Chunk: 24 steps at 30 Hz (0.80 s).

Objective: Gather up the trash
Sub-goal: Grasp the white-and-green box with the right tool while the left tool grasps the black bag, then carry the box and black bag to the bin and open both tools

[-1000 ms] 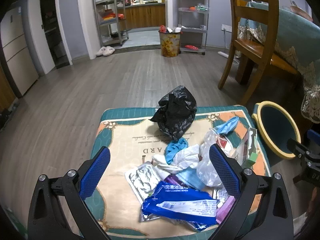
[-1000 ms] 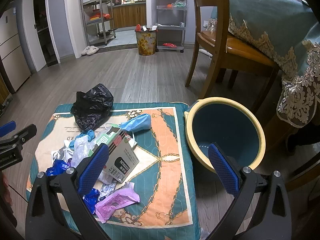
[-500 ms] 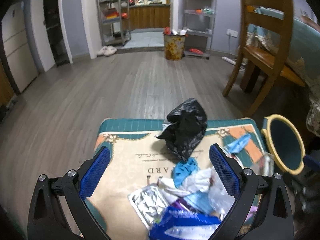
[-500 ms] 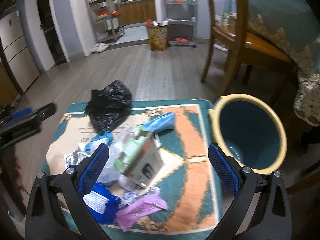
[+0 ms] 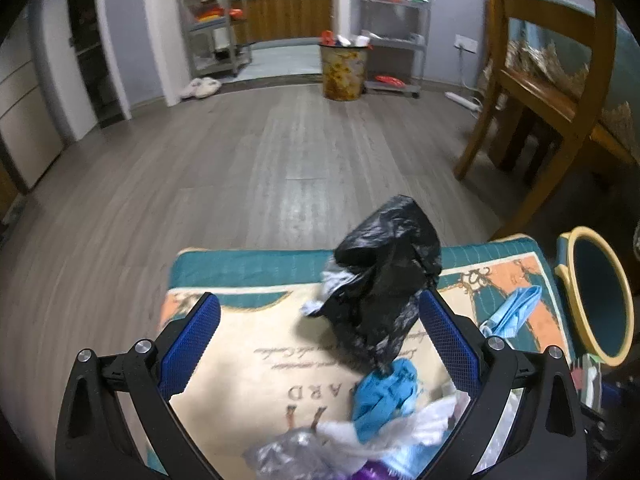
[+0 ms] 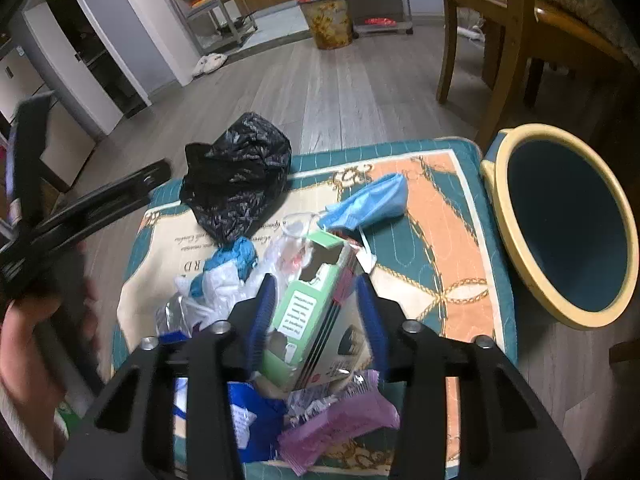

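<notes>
The mat (image 6: 448,216) carries all the trash and lies on the wood floor (image 5: 260,152); its right edge stops just beside the bin (image 6: 516,248), a blue bucket with a yellow rim whose mouth is open and tipped toward the right wrist camera. In that view the bin sits at about 2 o'clock from the right gripper (image 6: 320,312), with a bare strip of orange and teal mat between them and nothing standing in the way. That gap is what the next carry likely turns on: a short swing to the right over the mat's edge.

The black bag (image 6: 240,176) lies at 11 o'clock, near the far edge. The carton (image 6: 316,320), green-ended with a dark printed face, stands between the right gripper's jaws, which are drawn in against its two sides; its long axis runs away from the camera toward 12 o'clock, so it should go mouth-first into the bin. The blue mask (image 6: 368,204) lies just beyond it at 1 o'clock, and a purple wrapper (image 6: 340,424) lies beneath the jaws.

The left gripper (image 5: 320,340) hangs over the mat with jaws wide apart and nothing between them; the black bag lies just ahead at 1 o'clock, a crumpled blue glove (image 5: 384,396) nearer. The right hand is plainly the nearer one to the bin.
</notes>
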Available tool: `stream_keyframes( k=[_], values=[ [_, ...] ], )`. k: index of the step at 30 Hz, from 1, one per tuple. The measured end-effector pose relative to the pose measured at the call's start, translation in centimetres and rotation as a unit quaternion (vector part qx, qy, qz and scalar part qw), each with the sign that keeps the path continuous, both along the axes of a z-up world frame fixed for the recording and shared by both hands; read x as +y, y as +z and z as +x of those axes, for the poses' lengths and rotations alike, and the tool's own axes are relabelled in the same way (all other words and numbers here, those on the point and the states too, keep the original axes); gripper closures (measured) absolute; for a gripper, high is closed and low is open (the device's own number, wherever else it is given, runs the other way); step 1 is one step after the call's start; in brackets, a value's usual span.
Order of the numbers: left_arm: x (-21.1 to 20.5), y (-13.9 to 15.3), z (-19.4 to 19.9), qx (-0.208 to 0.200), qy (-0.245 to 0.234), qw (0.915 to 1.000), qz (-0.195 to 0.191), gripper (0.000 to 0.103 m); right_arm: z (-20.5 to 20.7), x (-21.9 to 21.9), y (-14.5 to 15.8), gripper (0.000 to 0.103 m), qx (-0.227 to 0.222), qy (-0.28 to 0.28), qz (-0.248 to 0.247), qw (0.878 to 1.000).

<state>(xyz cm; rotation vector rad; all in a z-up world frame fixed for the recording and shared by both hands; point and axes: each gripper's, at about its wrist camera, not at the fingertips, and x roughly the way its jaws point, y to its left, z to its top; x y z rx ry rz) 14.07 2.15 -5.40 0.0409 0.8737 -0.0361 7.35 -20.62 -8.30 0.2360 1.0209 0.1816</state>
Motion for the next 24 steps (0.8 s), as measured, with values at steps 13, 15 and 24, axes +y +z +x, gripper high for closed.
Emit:
stream_keyframes(
  k=[13,15,24],
  values=[
    [-3.4,-3.7,2.4,0.043,-0.063,0.9970,0.013,0.049,-1.3,-3.6,0.7,0.085,-0.007,-0.003,0.011,1.000],
    [-3.8,-4.1,2.2,0.050,-0.074,0.9956,0.027,0.074,-1.5,-3.7,0.8,0.085,-0.009,-0.001,0.009,1.000],
    [-4.0,-2.7,0.2,0.047,-0.092,0.9942,0.029,0.096,-2.3,-4.3,1.7,0.085,-0.024,-0.006,0.003,1.000]
  ],
)
